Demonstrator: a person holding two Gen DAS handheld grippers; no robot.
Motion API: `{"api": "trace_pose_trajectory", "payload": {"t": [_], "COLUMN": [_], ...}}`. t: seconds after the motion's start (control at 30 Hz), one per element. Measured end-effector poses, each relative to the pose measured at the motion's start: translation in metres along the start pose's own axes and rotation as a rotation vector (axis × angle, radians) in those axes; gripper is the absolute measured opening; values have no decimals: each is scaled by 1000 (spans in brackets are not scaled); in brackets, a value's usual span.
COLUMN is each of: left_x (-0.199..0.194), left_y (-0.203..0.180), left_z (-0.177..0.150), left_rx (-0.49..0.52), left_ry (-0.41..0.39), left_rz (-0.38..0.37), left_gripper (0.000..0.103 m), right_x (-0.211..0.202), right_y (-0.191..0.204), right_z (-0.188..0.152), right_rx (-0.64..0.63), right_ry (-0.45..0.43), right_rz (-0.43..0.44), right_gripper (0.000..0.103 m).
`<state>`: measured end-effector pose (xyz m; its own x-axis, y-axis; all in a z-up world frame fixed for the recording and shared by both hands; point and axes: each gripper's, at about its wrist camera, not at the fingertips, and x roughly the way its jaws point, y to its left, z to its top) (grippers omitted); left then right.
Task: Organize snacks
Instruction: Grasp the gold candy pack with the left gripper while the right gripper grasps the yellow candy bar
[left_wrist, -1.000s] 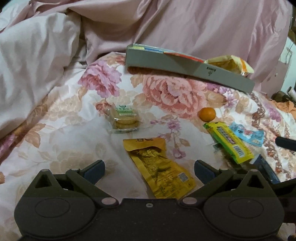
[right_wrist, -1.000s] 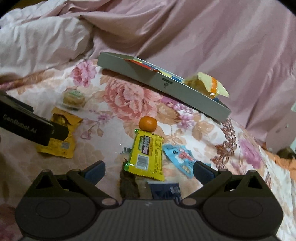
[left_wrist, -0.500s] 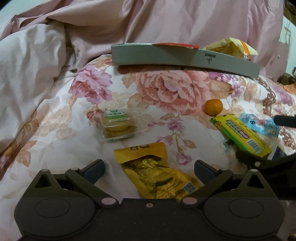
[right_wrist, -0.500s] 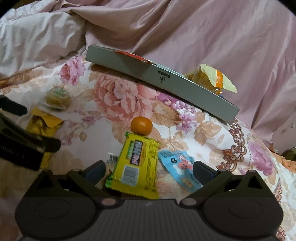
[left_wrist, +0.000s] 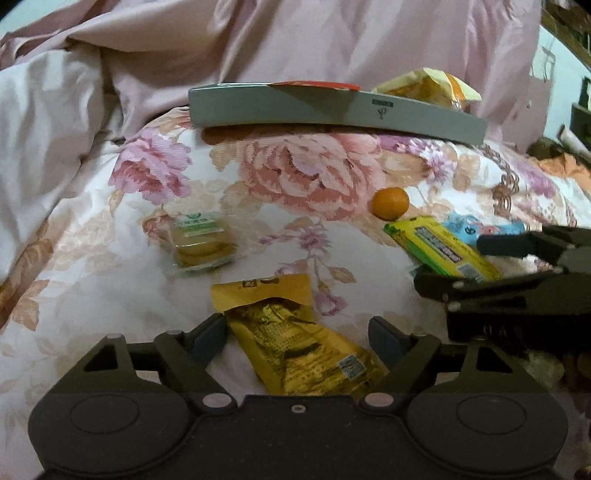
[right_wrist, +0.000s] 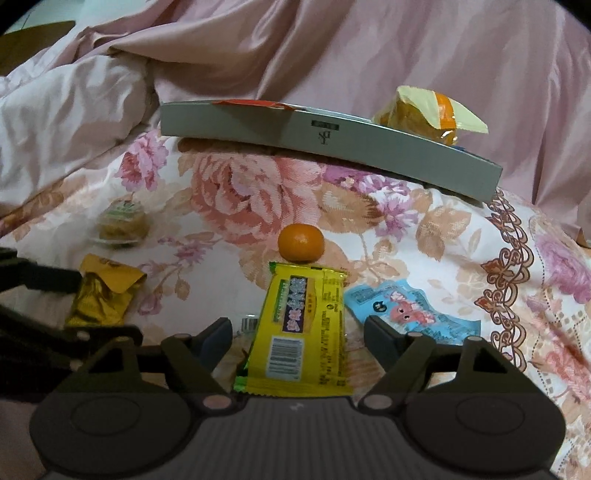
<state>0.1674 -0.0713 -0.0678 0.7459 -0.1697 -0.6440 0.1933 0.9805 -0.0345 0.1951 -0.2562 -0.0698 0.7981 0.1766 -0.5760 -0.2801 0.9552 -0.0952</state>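
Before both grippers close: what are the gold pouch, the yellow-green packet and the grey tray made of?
Gold pouch: looks like metallised foil film, going by its crinkles and glints. Yellow-green packet: glossy printed plastic wrap with a barcode and a crimped end seal. Grey tray: probably matte cardboard, a box or lid, judging by its flat thin wall and printed logo; coated board or plastic is possible.

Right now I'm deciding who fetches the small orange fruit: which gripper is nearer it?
Right. The right gripper straddles the yellow-green packet just short of the orange fruit; the left gripper is farther, over the gold packet.
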Motion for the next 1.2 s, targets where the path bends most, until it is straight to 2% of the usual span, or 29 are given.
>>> {"api": "trace_pose_trajectory", "payload": {"t": [0.07, 0.13, 0.17, 0.33, 0.5, 0.57, 0.67, 0.83, 0.93, 1.03, 1.1, 1.2], "left_x": [1, 1, 1, -5, -13, -16, -19, -14, -14, -15, -16, -16], "left_y": [0, 3, 4, 13, 21, 21, 17, 9, 12, 11, 11, 12], "left_z": [0, 1, 1, 1, -1, -2, -5, -8, -8, -9, -8, -8], "left_rx": [11, 16, 24, 29, 17, 22, 48, 106, 87, 87, 84, 80], "left_ry": [4, 4, 4, -1, 12, 18, 39, 73, 75, 66, 59, 44], "left_rz": [7, 16, 25, 32, 24, 18, 13, 39, 33, 43, 44, 41], "left_gripper": [80, 70, 65, 54, 55, 66, 77, 79, 77, 67, 57, 51], "right_x": [1, 1, 1, -3, -12, -16, -16, -10, -8, -9, -9, -9], "right_y": [0, 1, 1, 9, 17, 21, 22, 18, 17, 19, 21, 23], "right_z": [1, 2, 1, 1, -1, -2, -3, -7, -7, -7, -7, -7], "right_rx": [-2, 7, 8, -11, -22, -31, -38, -16, -6, -21, -34, -40], "right_ry": [1, 7, 11, 20, 40, 45, 55, 77, 78, 74, 72, 69], "right_rz": [-7, 14, 17, 38, 96, 115, 111, 102, 106, 116, 114, 107], "right_gripper": [72, 62, 60, 53, 53, 55, 57, 66, 65, 56, 54, 53]}}
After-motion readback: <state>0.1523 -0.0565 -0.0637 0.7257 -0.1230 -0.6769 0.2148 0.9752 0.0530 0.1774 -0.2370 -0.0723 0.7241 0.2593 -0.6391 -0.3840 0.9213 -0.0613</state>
